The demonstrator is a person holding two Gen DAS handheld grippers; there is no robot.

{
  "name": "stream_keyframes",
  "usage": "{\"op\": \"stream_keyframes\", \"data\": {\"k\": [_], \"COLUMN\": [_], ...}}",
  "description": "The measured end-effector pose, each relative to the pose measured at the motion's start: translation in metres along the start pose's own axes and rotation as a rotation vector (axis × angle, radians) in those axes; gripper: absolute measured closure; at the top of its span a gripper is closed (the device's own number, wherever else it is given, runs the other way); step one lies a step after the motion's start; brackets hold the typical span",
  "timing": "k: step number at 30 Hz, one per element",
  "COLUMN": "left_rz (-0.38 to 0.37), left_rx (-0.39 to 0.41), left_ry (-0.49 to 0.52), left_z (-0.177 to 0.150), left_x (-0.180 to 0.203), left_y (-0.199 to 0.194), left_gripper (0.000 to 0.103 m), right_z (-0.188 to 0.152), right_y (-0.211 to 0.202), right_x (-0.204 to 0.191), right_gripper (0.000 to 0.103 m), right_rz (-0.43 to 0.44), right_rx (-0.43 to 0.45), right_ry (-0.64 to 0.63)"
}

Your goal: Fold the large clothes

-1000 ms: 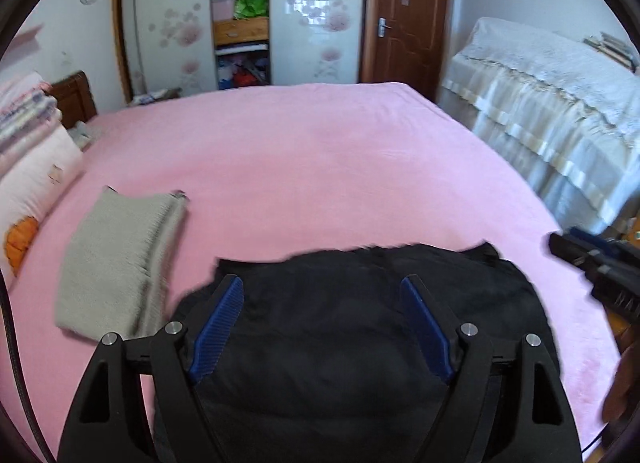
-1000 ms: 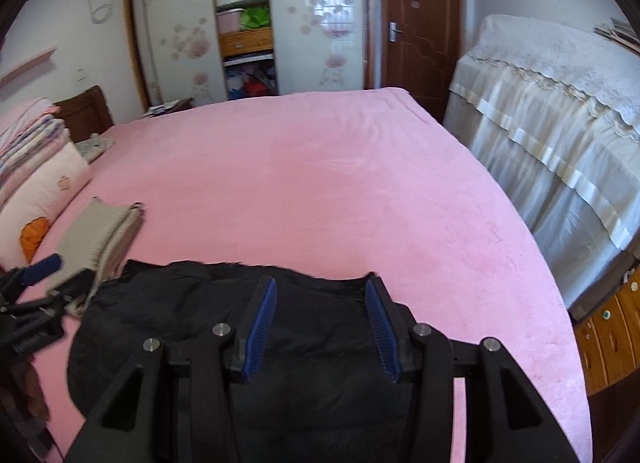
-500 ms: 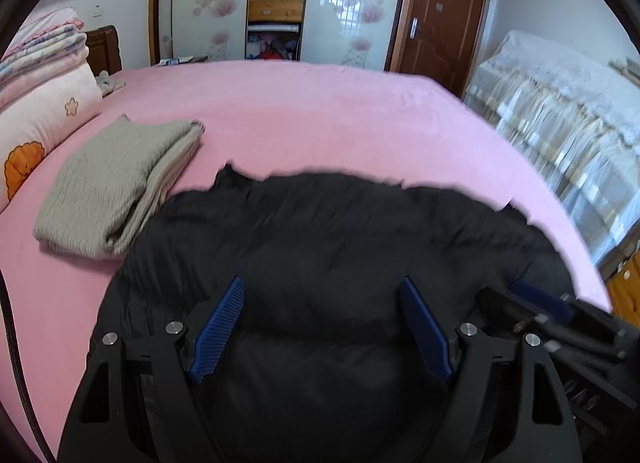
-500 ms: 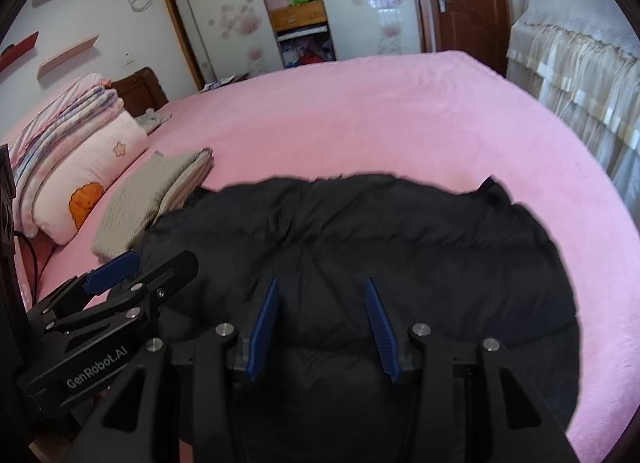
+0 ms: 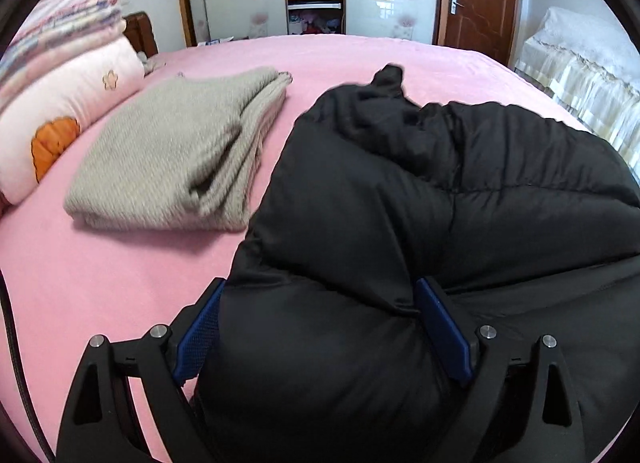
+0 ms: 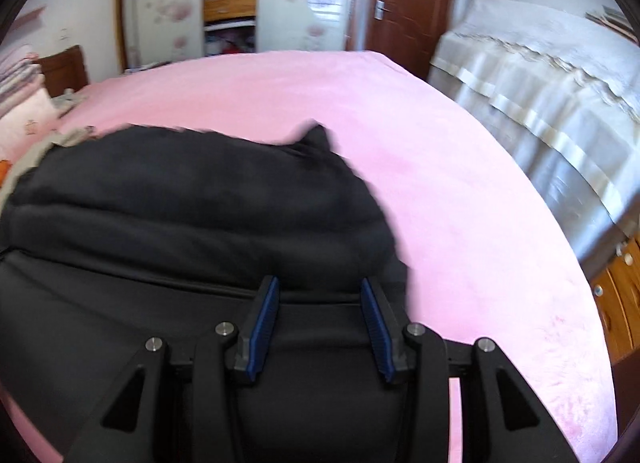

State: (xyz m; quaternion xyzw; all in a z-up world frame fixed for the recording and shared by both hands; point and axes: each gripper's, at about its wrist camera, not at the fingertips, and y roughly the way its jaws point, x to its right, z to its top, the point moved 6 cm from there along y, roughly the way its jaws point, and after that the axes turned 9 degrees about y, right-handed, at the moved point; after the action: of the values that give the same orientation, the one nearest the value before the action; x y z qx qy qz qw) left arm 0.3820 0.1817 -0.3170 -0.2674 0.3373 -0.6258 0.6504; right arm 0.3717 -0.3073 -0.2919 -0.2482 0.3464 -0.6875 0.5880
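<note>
A big black padded jacket (image 5: pixel 420 191) lies bunched on the pink bed (image 5: pixel 120 287). My left gripper (image 5: pixel 318 299) has its jaws wide apart, with a thick fold of the jacket bulging between the blue pads (image 5: pixel 440 327). In the right wrist view the same jacket (image 6: pixel 192 199) fills the lower left. My right gripper (image 6: pixel 318 291) has its jaws partly apart over the jacket's near right edge, with fabric between the pads (image 6: pixel 262 319). Whether either gripper squeezes the fabric is unclear.
A folded grey knit garment (image 5: pixel 180 151) lies left of the jacket. Pillows and stacked bedding (image 5: pixel 60 75) sit at the far left. A covered bed (image 6: pixel 540 103) stands to the right, a wooden drawer unit (image 6: pixel 616 287) near the bed's corner.
Both grippers have moved forward and down onto the jacket. The jacket has been pushed up the bed toward the grey garment and now bulges between the left jaws.
</note>
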Motion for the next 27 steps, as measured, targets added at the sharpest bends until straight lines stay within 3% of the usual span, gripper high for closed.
{"op": "stream_keyframes", "data": {"k": [3, 8, 10, 12, 14, 17, 20, 23, 27], "left_rz": [0.008, 0.032, 0.064, 0.075, 0.064, 0.066, 0.126, 0.132, 0.165], "left_rx": [0.002, -0.007, -0.002, 0.043, 0.103, 0.181, 0.224, 0.169, 0.156], "left_ry": [-0.01, -0.012, -0.005, -0.021, -0.041, -0.055, -0.058, -0.056, -0.086], "left_z": [-0.005, -0.003, 0.0, 0.001, 0.001, -0.01, -0.031, -0.052, -0.055], "left_x": [-0.001, 0.0, 0.003, 0.005, 0.012, 0.031, 0.039, 0.041, 0.025], "left_y": [0.005, 0.001, -0.013, -0.036, -0.059, -0.093, -0.108, -0.095, -0.088], "left_gripper": [0.01, 0.01, 0.013, 0.015, 0.015, 0.015, 0.015, 0.015, 0.013], "right_z": [-0.005, -0.005, 0.0, 0.002, 0.001, -0.012, -0.028, -0.04, -0.039], "right_y": [0.009, 0.015, 0.004, -0.015, -0.042, -0.074, -0.098, -0.108, -0.09], "right_x": [0.019, 0.019, 0.018, 0.013, -0.002, -0.038, -0.064, -0.073, -0.053], "right_gripper": [0.035, 0.031, 0.034, 0.056, 0.062, 0.062, 0.062, 0.062, 0.062], "right_rz": [0.025, 0.046, 0.038, 0.048, 0.093, 0.142, 0.173, 0.1, -0.031], "right_rx": [-0.017, -0.033, -0.015, 0.02, 0.07, 0.118, 0.164, 0.251, 0.257], "right_ry": [0.083, 0.131, 0.145, 0.154, 0.154, 0.112, 0.069, 0.0, -0.024]}}
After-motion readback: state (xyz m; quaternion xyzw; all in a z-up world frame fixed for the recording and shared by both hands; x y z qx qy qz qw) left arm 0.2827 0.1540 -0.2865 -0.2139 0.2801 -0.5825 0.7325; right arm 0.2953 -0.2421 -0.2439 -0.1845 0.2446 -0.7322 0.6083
